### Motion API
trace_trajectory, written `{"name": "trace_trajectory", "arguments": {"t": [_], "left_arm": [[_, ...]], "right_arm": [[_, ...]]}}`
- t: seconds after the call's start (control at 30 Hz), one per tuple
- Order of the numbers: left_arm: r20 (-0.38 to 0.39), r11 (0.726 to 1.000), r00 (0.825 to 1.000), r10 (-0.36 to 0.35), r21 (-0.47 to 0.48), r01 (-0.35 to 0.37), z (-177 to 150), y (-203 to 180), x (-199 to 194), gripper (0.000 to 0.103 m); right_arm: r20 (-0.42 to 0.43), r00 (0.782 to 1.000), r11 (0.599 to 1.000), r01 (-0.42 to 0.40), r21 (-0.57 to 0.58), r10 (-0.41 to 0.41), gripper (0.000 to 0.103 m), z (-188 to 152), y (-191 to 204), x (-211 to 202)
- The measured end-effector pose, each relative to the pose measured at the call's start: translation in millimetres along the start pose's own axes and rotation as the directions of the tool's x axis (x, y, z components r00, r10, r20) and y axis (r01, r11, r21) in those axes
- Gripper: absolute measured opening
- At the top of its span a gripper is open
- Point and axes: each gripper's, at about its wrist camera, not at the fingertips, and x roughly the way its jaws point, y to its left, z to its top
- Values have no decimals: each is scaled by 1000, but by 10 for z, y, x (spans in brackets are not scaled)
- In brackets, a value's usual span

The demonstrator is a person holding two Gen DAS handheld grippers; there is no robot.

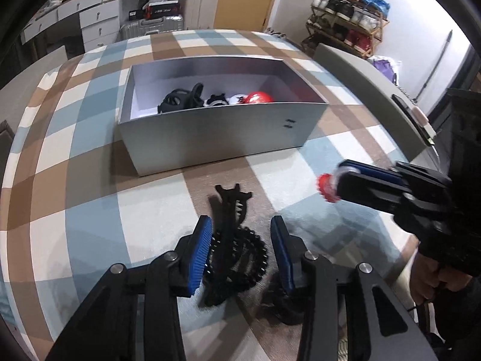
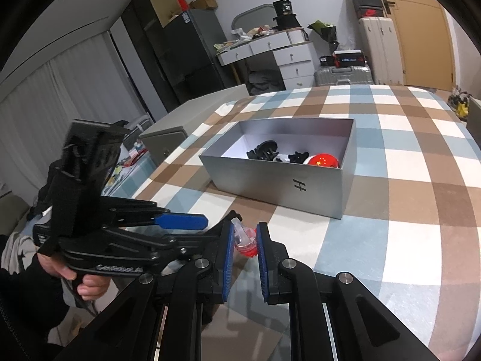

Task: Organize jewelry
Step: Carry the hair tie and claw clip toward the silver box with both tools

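The left gripper (image 1: 242, 237) hangs low over the near part of the table with its blue pads (image 1: 200, 254) spread apart, straddling a black hair claw clip (image 1: 233, 240) that lies flat on the cloth; no pad clearly touches it. To its right, the right gripper (image 2: 245, 242) is clamped on one small red-and-clear hair clip (image 2: 246, 240), held just above the surface (blurred in the left view).

Beyond both, one open silver box (image 1: 216, 132) sits toward the middle of the table. Inside it are at least two black clips (image 1: 180, 99), a black-and-white piece (image 1: 216, 100) and one round red item (image 1: 258, 97) at its right end; the near wall hides the rest.

The table wears a checked cloth (image 1: 90, 126) of blue, brown and cream squares. Past its far edge: a white dresser (image 2: 285, 54), one silver suitcase (image 2: 342, 75), a wooden door (image 2: 418, 30), a dark fridge (image 2: 186, 48), and a shoe rack (image 1: 345, 15) at far right.
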Motion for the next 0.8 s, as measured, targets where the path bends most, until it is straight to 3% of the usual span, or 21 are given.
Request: {"name": "trace_trajectory", "arguments": {"t": [0.1, 0.13, 0.37, 0.8], "left_arm": [[-7, 1000, 1000, 9, -22, -9, -6, 64, 30, 27], [-14, 1000, 1000, 4, -26, -4, -8, 80, 38, 13], [15, 999, 999, 35, 2, -35, -16, 43, -59, 13], [180, 996, 984, 18, 80, -32, 320, -82, -581, 13]], "right_arm": [[2, 1000, 1000, 0, 7, 0, 14, -5, -18, -8], [4, 1000, 1000, 0, 11, 0, 14, -7, -30, -8], [8, 1000, 1000, -2, 22, 1, 14, 9, -54, -5], [85, 996, 999, -40, -18, 42, 14, 377, -8, -60]]}}
